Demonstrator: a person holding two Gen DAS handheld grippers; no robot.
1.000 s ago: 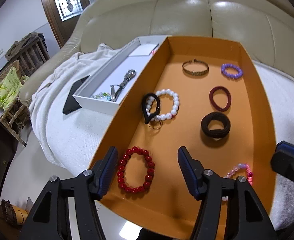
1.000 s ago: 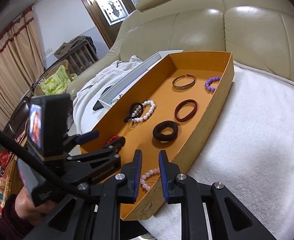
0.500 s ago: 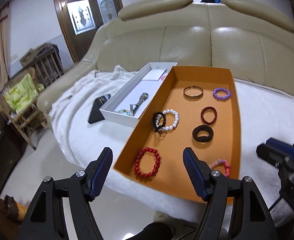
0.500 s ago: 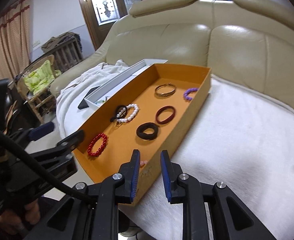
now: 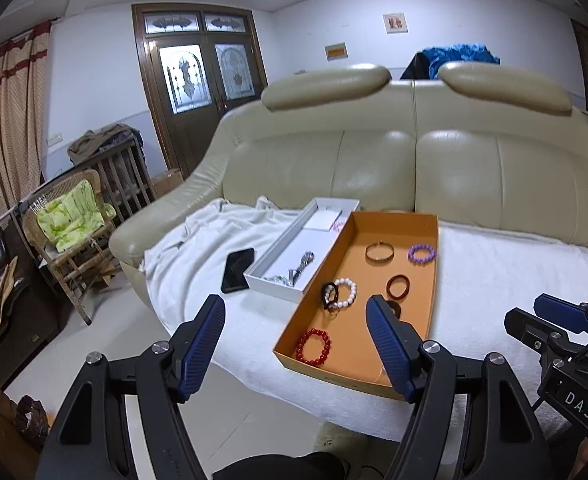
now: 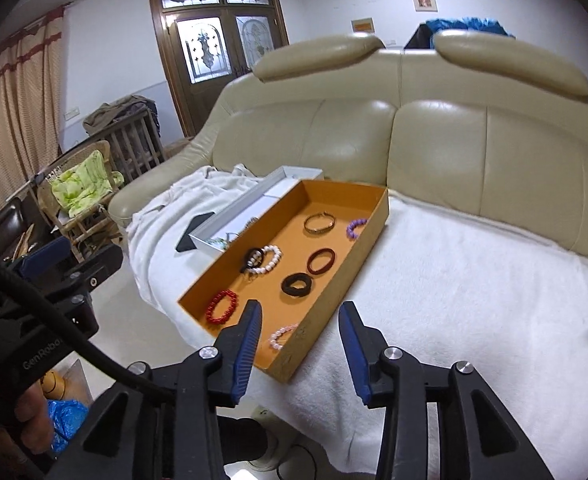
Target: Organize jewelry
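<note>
- The orange tray point(image 6: 367, 216) lies lengthwise on the white-covered sofa point(image 6: 473, 264), holding the bracelets.
- Right gripper point(image 6: 299, 346), just widened, empty, hovers nearest its near corner and the pink bracelet point(image 6: 282, 334).
- Left gripper point(image 5: 295, 346) gapes empty.

Orange tray point(image 5: 389, 220), bracelets point(image 5: 313, 346) spread apart inside

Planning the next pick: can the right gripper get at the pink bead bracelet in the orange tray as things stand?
Probably yes. The right gripper is open and empty, held back above the orange tray, whose top is open. The pink bead bracelet lies close against the near right wall, so one finger may have little room there.
</note>
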